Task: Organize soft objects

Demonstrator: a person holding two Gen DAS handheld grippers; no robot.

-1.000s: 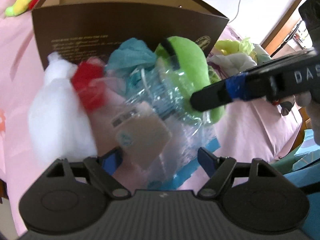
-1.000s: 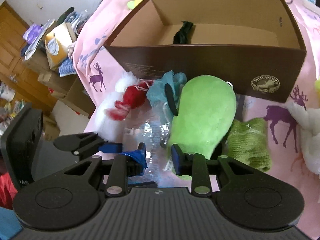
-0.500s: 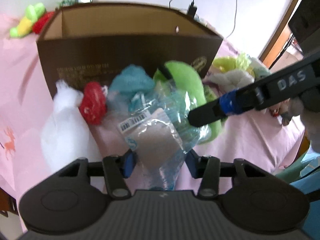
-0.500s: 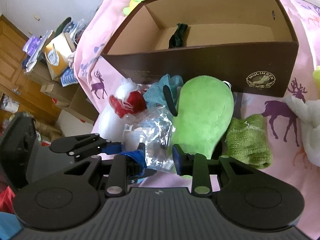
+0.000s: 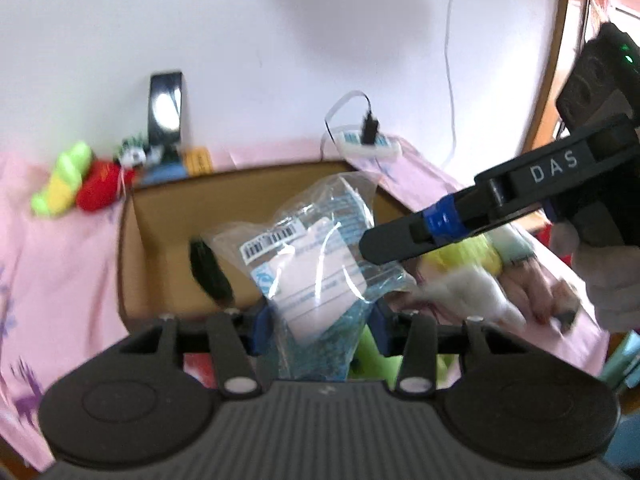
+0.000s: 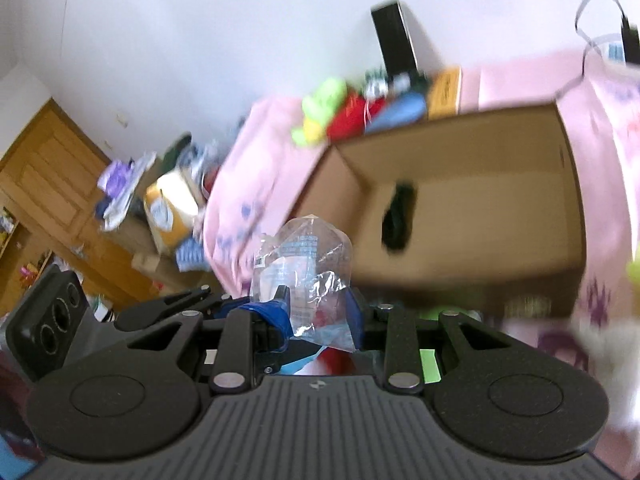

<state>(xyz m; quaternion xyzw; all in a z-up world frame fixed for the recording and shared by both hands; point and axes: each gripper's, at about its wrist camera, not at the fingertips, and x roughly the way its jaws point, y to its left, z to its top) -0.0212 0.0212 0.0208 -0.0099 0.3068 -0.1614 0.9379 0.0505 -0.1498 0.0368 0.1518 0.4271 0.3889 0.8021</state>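
Crinkly clear bag (image 5: 316,252) is pinched by both the left tool (image 5: 318,320) and the right tool (image 6: 318,314), up in front of the brown box (image 6: 460,200), so dropping it inside looks next.

cardboard box (image 5: 160,216): 1 | clear plastic packet (image 5: 316,248): 1 | gripper: 2, left (image 5: 318,322), right (image 6: 318,310)

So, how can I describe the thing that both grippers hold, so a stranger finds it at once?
Find the open brown cardboard box on the pink cloth. In front of it, between the left gripper and the right gripper, is a clear plastic bag. Only it is shiny and crinkled, with a barcode label and blue print.
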